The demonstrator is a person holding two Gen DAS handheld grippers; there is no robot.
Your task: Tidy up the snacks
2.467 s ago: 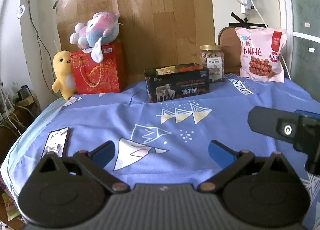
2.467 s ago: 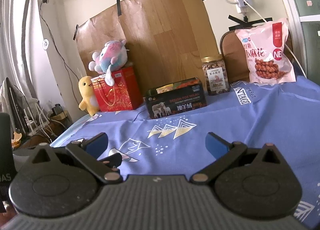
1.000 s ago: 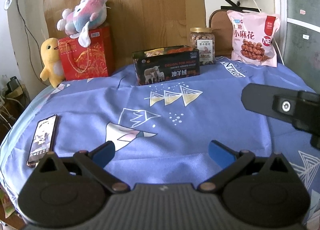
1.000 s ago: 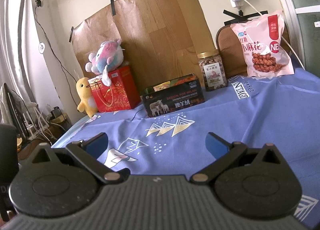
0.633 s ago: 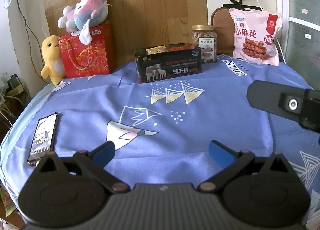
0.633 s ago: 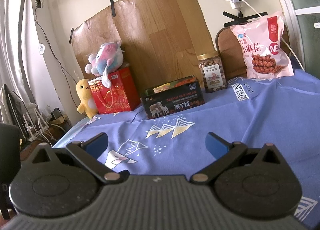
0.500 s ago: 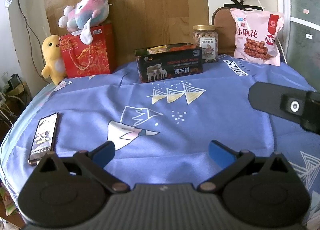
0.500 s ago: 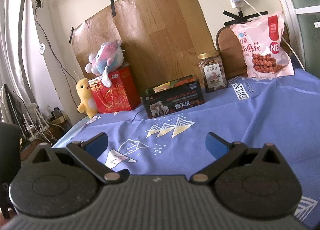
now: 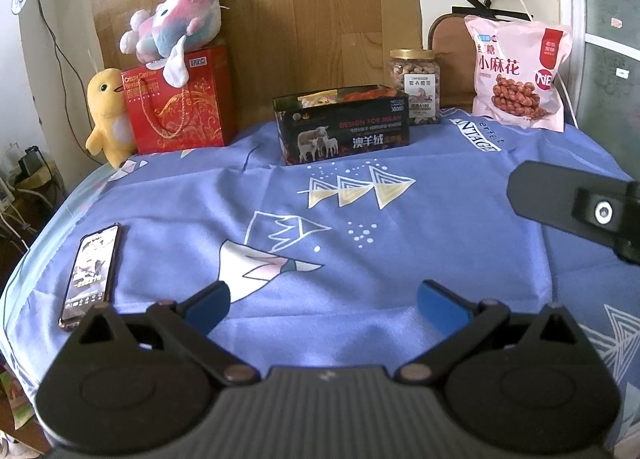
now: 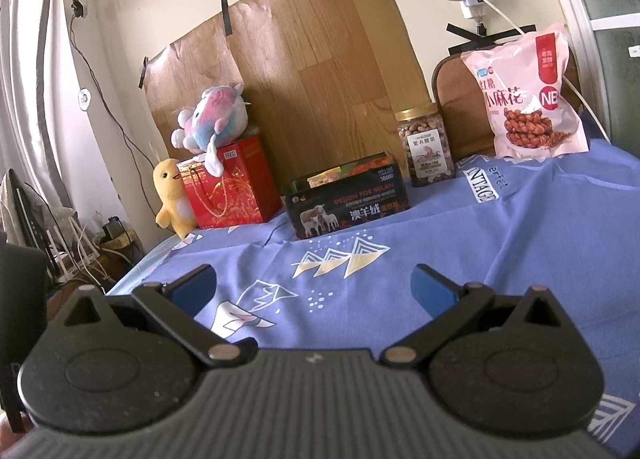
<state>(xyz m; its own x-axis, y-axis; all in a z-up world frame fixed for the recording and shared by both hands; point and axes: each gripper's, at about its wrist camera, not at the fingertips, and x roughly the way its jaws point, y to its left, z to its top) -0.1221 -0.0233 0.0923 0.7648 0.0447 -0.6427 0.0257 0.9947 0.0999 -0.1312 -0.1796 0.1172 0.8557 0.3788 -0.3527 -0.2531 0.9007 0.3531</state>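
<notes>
Only the left wrist view shows the one smartphone [image 9: 91, 271], lying flat at the near left edge of the blue tablecloth [image 9: 360, 227]; the right wrist view does not reach it. Along the far edge, from left to right, stand one yellow duck plush [image 9: 107, 115], one red gift bag [image 9: 178, 107] with one pink and blue plush [image 9: 176, 29] on top, one black open box [image 9: 344, 131] with snack packets showing over its rim, one clear jar of nuts [image 9: 416, 85] just behind the box's right end, and one pink bag of twisted dough snacks [image 9: 520, 73] leaning upright at the far right. The packets inside the box are too small to count.

The left gripper [image 9: 324, 301] hangs over the near cloth with its blue fingers spread wide and nothing between them. The right gripper [image 10: 314, 287] is likewise spread and empty; in the left view only a black part of it [image 9: 576, 203] shows, cut off at the right edge.
</notes>
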